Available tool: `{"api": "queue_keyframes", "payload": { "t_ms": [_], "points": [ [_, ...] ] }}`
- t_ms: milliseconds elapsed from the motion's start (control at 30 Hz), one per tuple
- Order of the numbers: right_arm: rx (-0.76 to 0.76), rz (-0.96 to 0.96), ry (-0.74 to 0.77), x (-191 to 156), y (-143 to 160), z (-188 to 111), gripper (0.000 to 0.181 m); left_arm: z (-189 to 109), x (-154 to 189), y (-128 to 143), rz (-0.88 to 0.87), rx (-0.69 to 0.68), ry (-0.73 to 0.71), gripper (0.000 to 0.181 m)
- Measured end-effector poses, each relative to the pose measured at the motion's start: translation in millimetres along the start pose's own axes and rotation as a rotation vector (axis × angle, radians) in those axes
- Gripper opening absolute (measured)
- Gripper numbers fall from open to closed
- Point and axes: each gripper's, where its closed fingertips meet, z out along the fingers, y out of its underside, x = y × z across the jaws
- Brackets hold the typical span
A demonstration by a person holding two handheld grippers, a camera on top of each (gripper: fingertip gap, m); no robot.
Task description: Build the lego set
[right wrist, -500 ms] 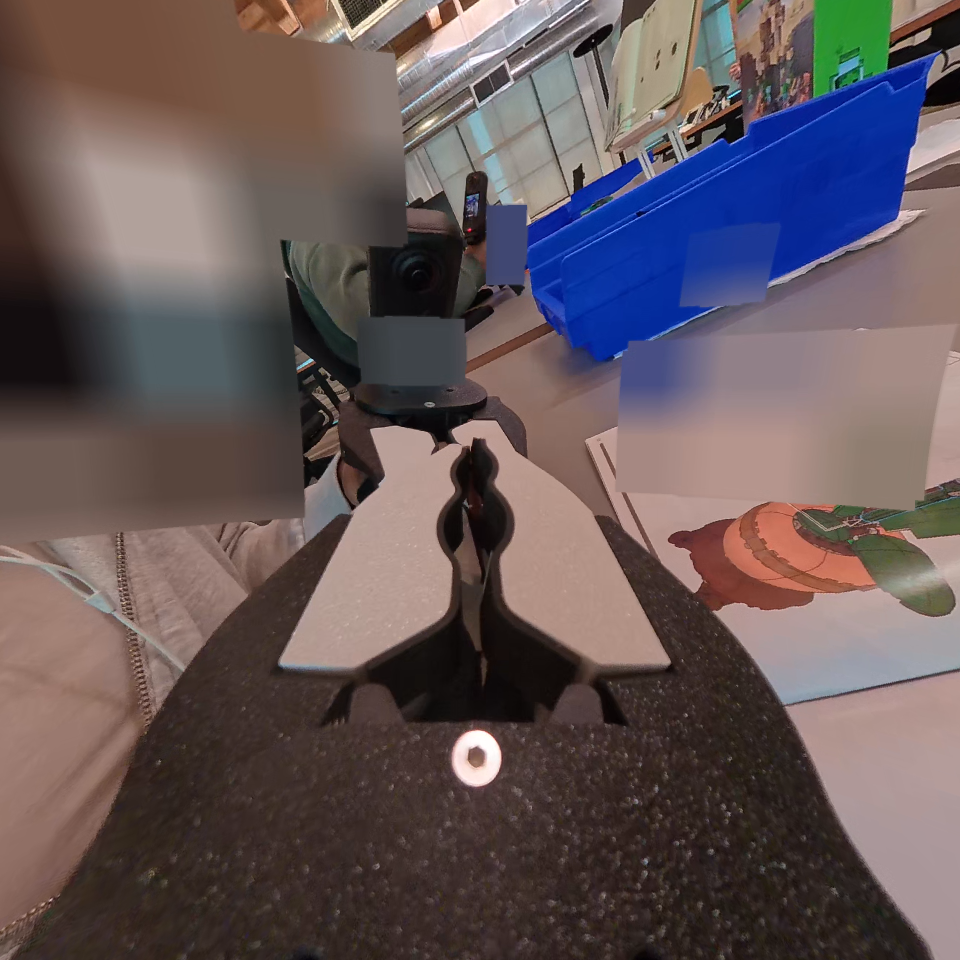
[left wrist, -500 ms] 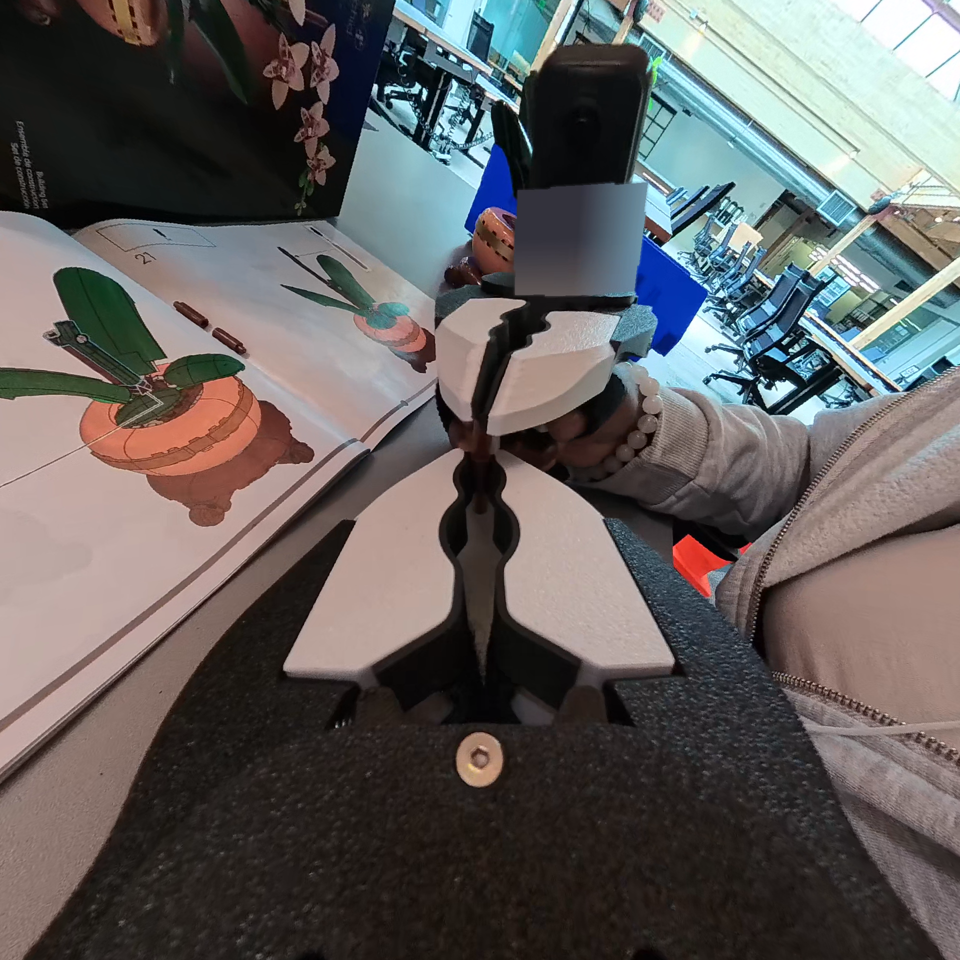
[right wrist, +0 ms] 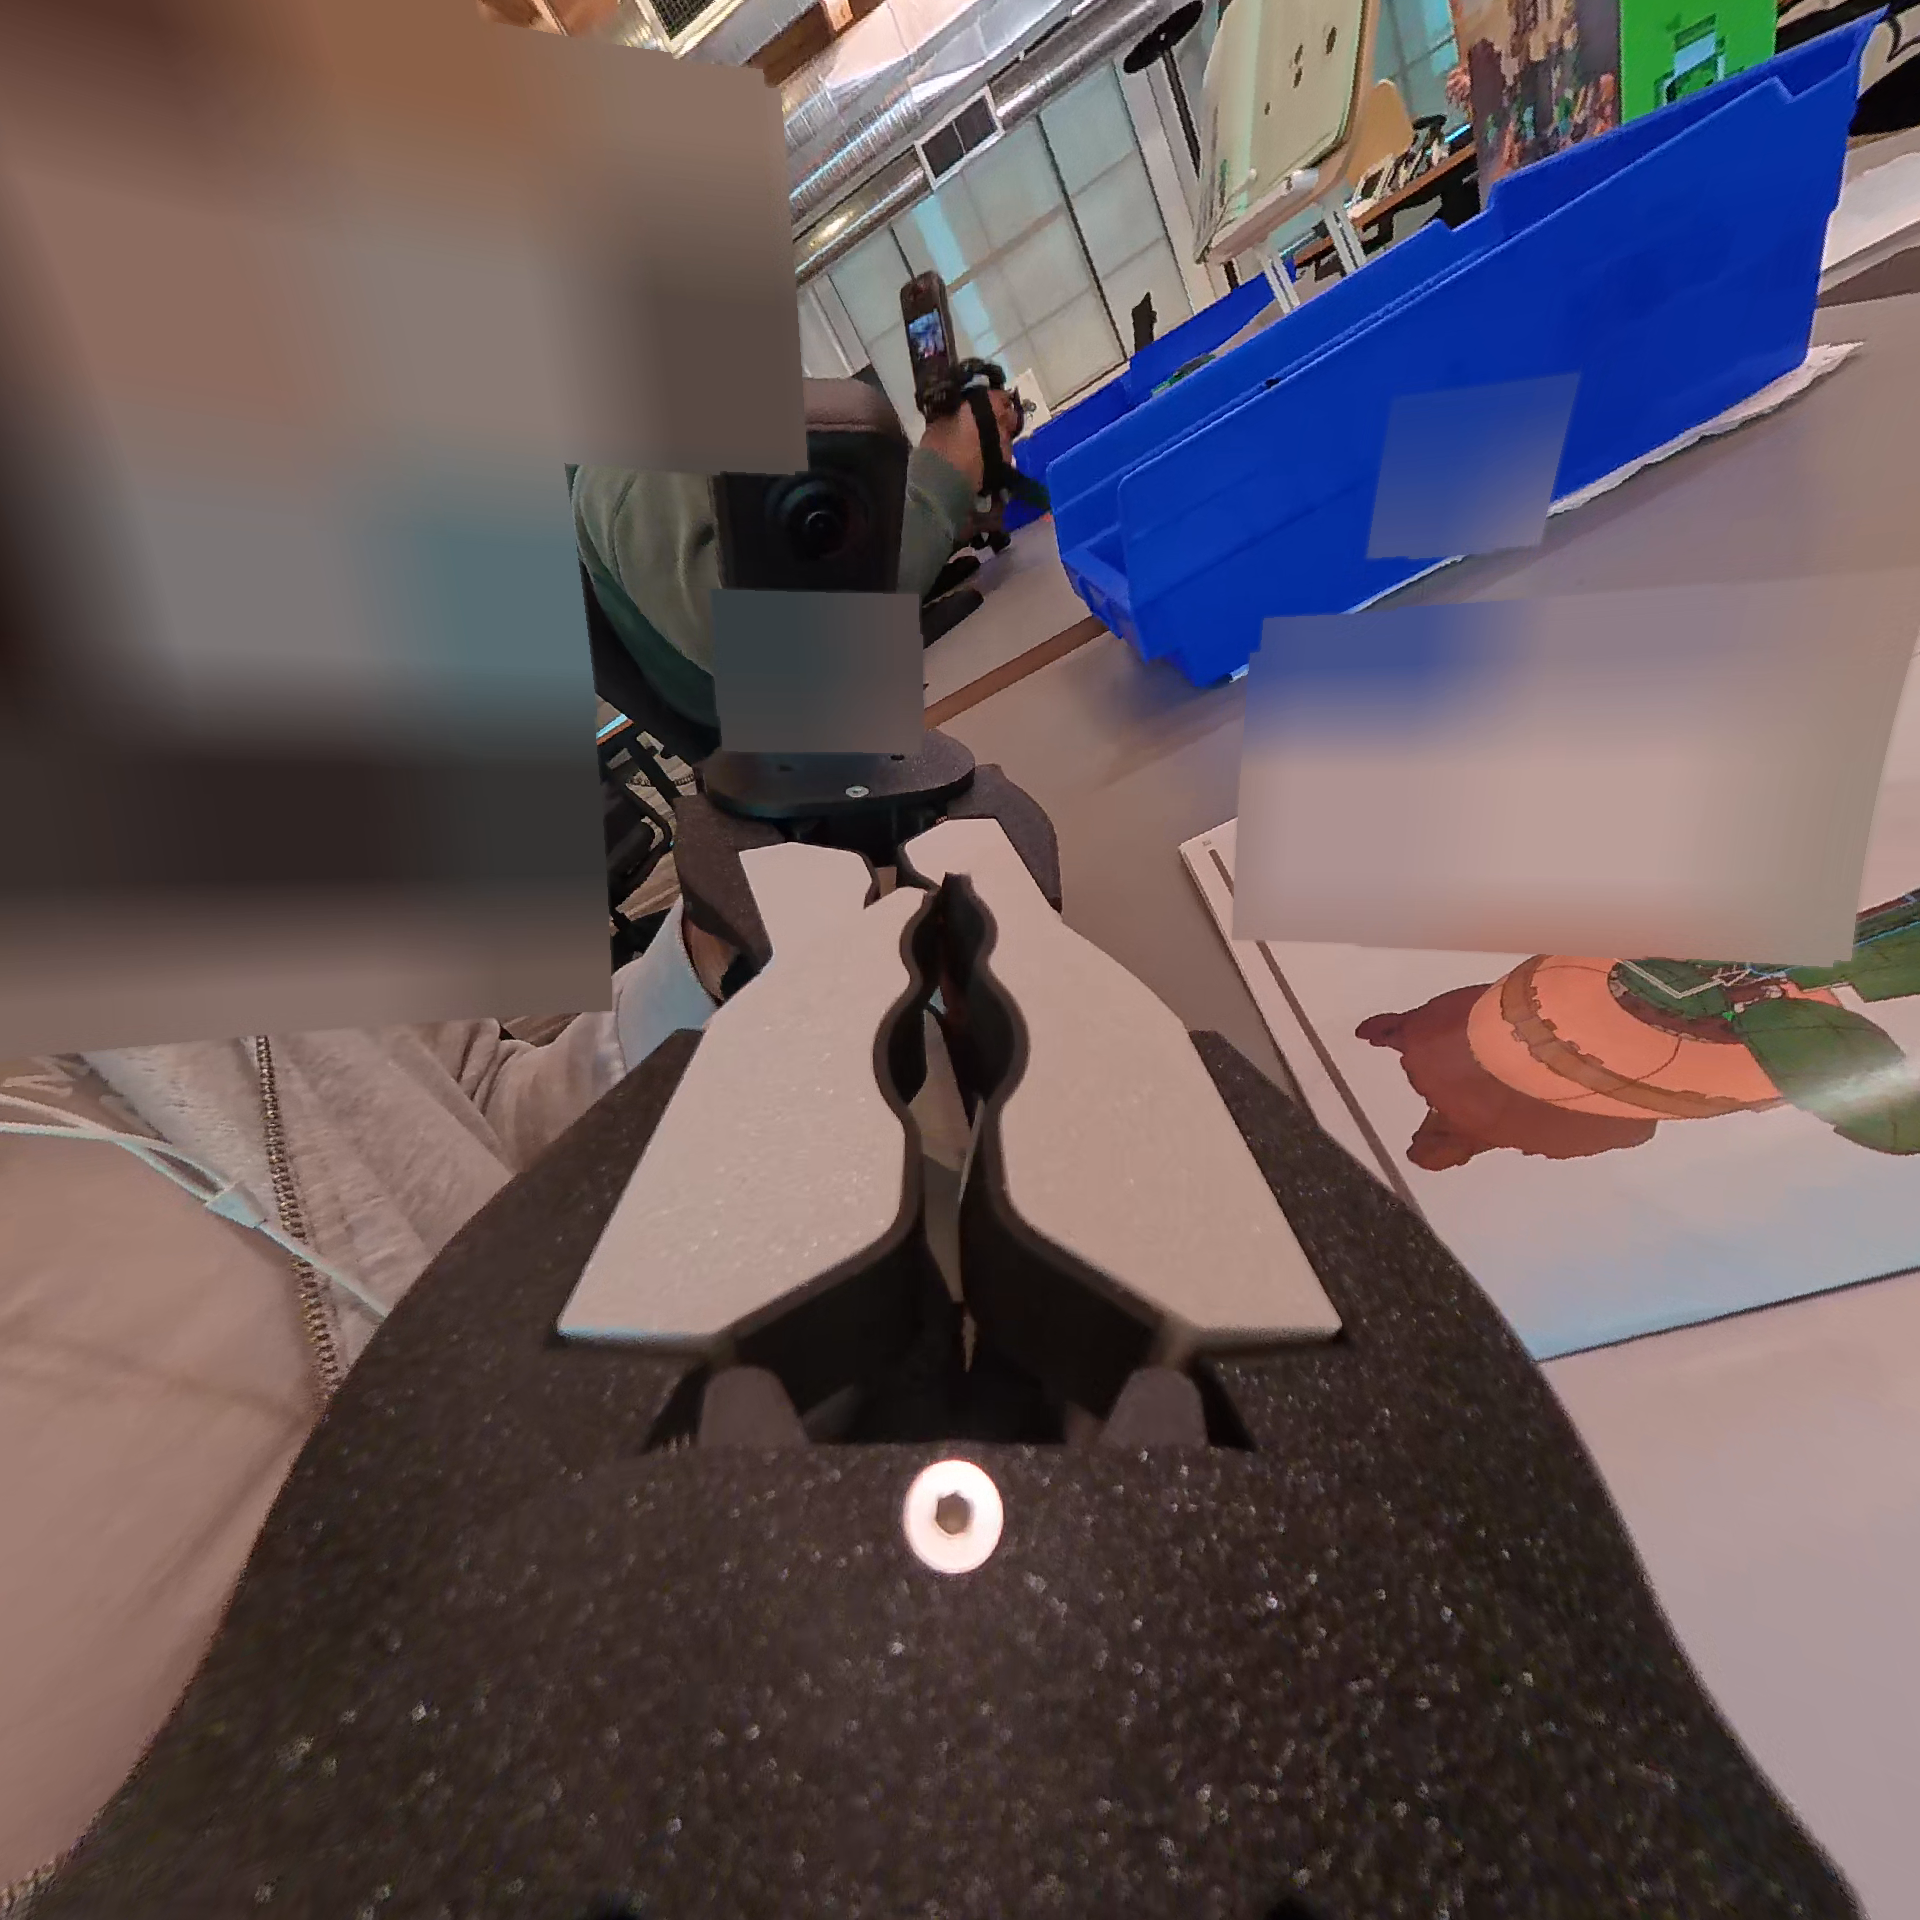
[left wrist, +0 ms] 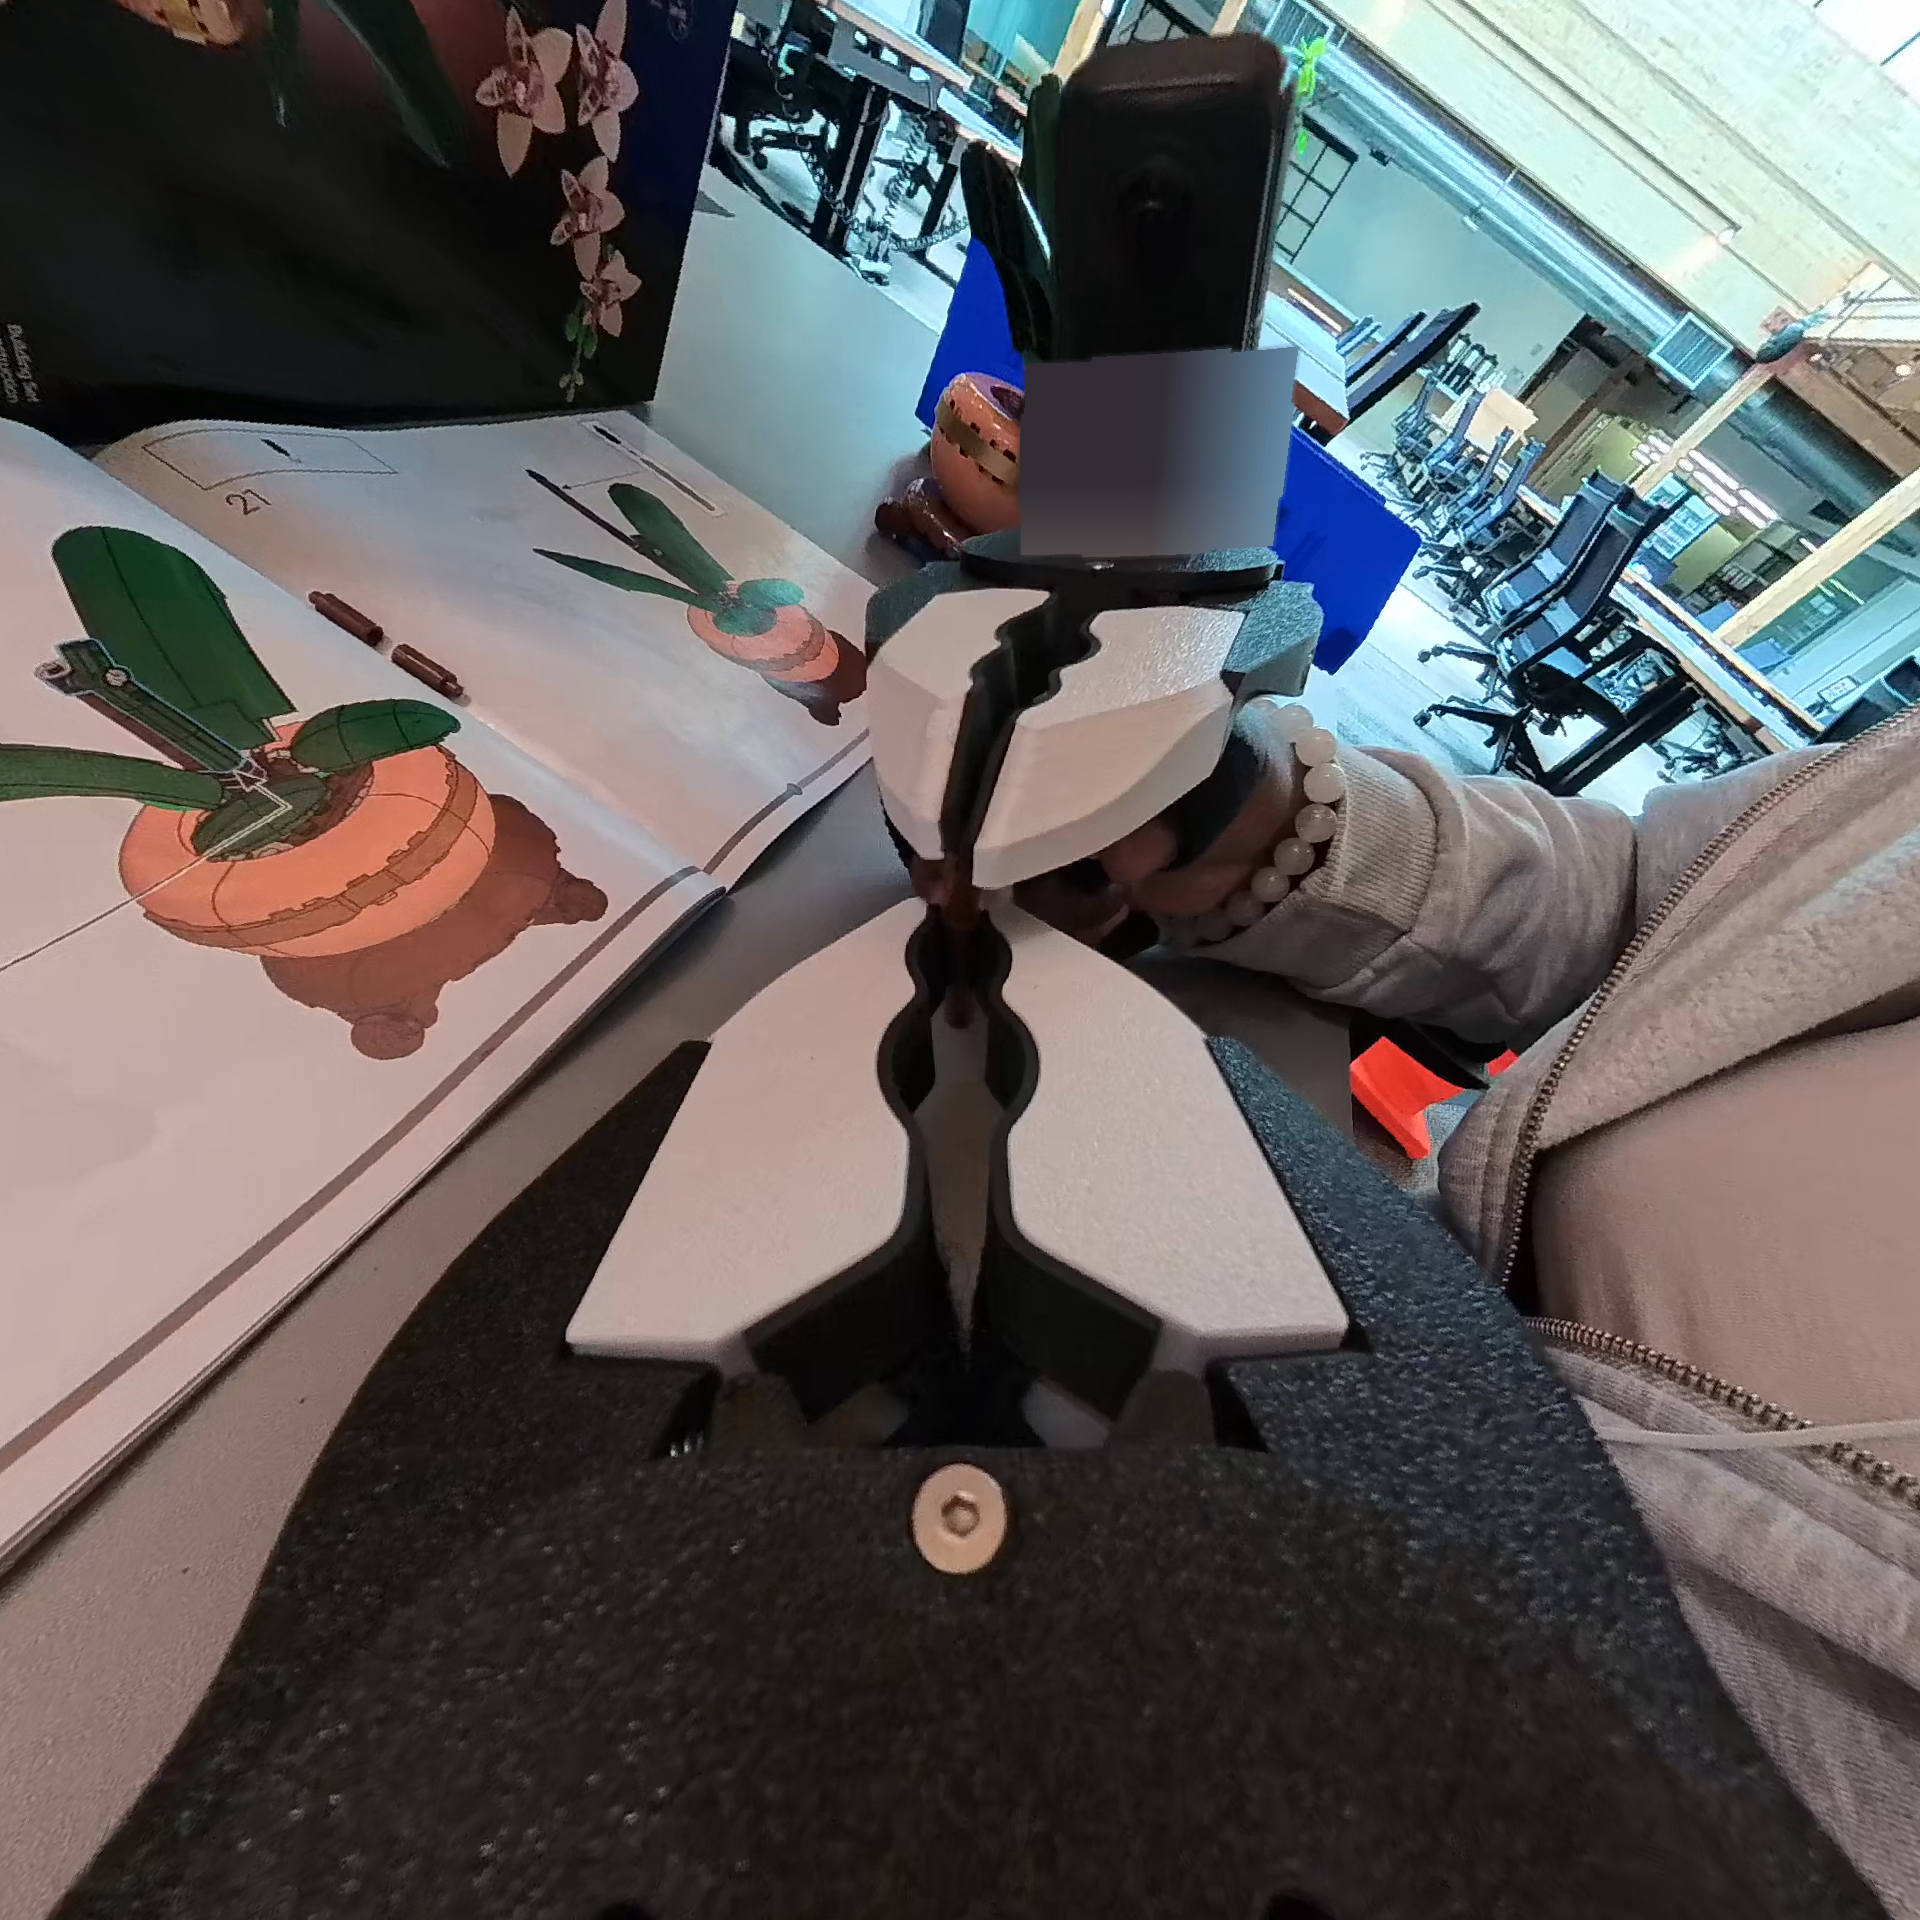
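Two grippers meet tip to tip. Our left gripper (left wrist: 961,935) and right gripper (right wrist: 940,894) both pinch thin brown stick (left wrist: 954,940). Open booklet (left wrist: 312,831) lies on counter (left wrist: 790,416).

Big open office kind of space: rows of black office chairs (left wrist: 1558,623) pulled up to long desks (left wrist: 1704,665) run off past the far edge of the grey worktop (left wrist: 790,343). Wooden beams (left wrist: 1829,540) and tall windows (right wrist: 1029,218) with pale daylight coming in, plus silver ducts (right wrist: 935,83) along the ceiling. Blue storage bins (right wrist: 1455,416) sit toward the worktop's far side.
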Motion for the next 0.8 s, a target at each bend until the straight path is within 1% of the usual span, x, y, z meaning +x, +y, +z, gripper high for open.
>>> {"api": "queue_keyframes", "payload": {
  "t_ms": [667, 733, 800],
  "points": [
    [-0.026, 0.025, -0.002, -4.2, 6.3, -0.2, 0.001, 3.1, 4.4, 4.6, 0.027, -0.037, 0.016, 0.002],
    [-0.01, 0.028, -0.012, -5.5, 4.4, -0.7, 0.001, 3.1, 4.5, 4.0, 0.03, -0.033, 0.015, 0.003],
    [0.038, 0.073, -0.046, -7.1, -0.2, -1.6, 0.0, 2.6, 6.0, 1.9, 0.021, -0.017, 0.033, 0.003]
  ]
}}
